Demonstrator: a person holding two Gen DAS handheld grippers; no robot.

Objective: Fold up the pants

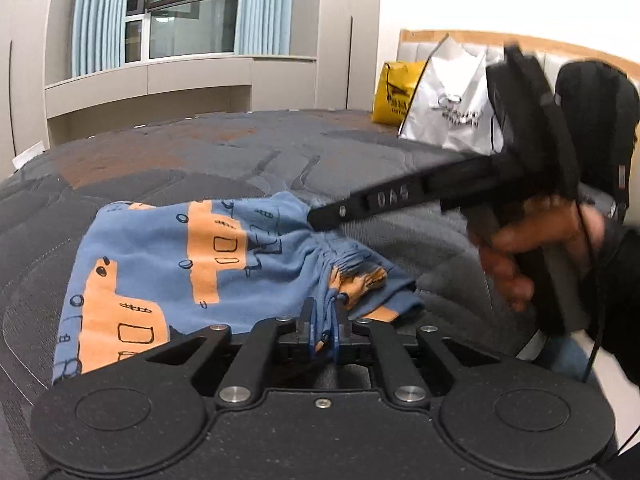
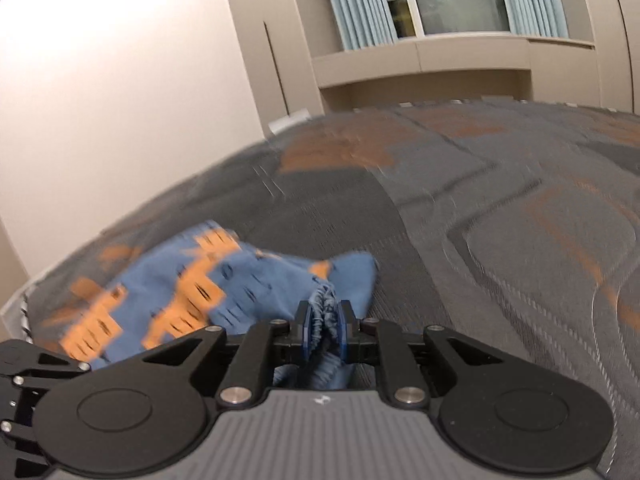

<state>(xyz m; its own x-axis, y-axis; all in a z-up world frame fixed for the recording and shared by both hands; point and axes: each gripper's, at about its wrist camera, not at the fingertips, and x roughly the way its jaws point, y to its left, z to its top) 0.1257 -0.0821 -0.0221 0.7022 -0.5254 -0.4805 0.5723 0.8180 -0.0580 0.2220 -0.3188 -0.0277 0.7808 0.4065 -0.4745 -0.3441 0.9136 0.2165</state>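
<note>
We have the pants, blue with orange patches and small dark outline drawings, lying on the bed, whose cover is grey quilted cloth with rust-coloured shapes. Taking the pants as our landmark: the left gripper sits at their near edge, and its jaws are clenched on a gathered bit of the blue waistband, the cloth bunched between the blue pads. The right gripper is at the far end of that same gathered waistband; in its own view the jaws are clamped on ruched elastic cloth, with a fold of it hanging below them. From the left wrist view we see the right gripper's long black finger reaching in from the right and meeting the pants at the waistband's upper corner, with a hand wrapped round its handle, blurred. The legs of the pants spread away to the left of the waistband, partly flat and partly rumpled on the cover. Beyond the pants, to the right, a white bag and a yellow bag stand against the padded headboard. Far behind the pants is a window with pale blue curtains.
</note>
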